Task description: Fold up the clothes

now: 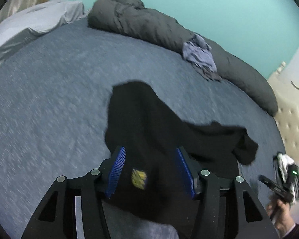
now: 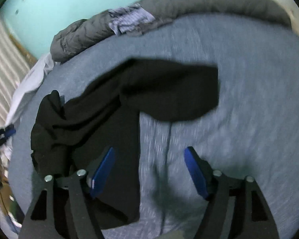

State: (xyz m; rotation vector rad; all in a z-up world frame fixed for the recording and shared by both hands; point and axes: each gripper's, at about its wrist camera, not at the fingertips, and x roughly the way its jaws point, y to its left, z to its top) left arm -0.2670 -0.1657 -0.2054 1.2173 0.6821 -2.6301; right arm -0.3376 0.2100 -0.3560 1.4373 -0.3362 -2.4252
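- Left tongs [image 1: 149, 169]: blue pads spread wide, nothing clamped; black garment [image 1: 149, 123] seen between and beyond them, yellow logo [image 1: 139, 176] at centre.
- Right tongs [image 2: 149, 171]: spread wide, nothing held; garment under the left pad, extending toward 11 o'clock.
- Garment lies crumpled on the blue bed [image 1: 49, 89].
- Grey duvet [image 1: 133, 20] noted at 12–2 o'clock along the far edge, striped cloth [image 1: 201, 57] on it.

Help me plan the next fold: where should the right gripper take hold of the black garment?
Probably the straight near edge of the black garment, coming from its bare right side over the blue sheet. That edge lies flat and exposed between the open right gripper pads.
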